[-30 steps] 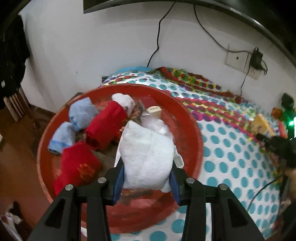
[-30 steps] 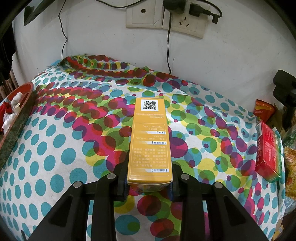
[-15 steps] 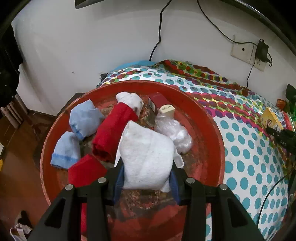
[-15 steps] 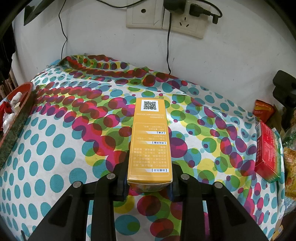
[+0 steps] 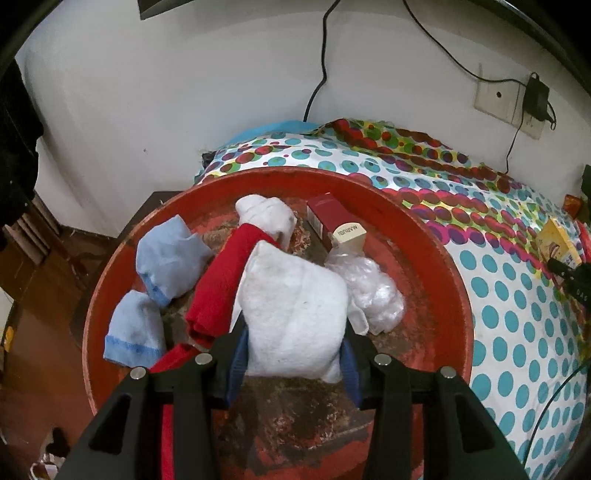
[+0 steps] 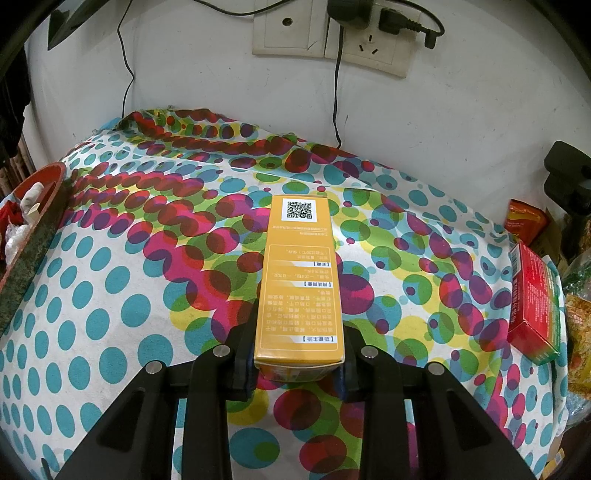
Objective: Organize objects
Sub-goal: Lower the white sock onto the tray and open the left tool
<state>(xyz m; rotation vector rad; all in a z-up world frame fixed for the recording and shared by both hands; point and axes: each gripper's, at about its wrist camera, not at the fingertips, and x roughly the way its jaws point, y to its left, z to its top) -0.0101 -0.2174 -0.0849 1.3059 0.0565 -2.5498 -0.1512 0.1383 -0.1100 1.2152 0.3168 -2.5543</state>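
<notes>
A home room: polka-dot tablecloth (image 6: 110,295), wall sockets (image 6: 332,40) with plugged chargers, socks in a red basin (image 5: 443,266).

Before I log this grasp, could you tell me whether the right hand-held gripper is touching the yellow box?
Touching. The right wrist view shows the right hand-held gripper with both pads pressed against the sides of the yellow box.

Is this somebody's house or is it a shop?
Most likely a room in a home. A table under a spotty cloth stands against a white wall with plug sockets, and a big red basin on it holds rolled socks, like everyday laundry.
</notes>
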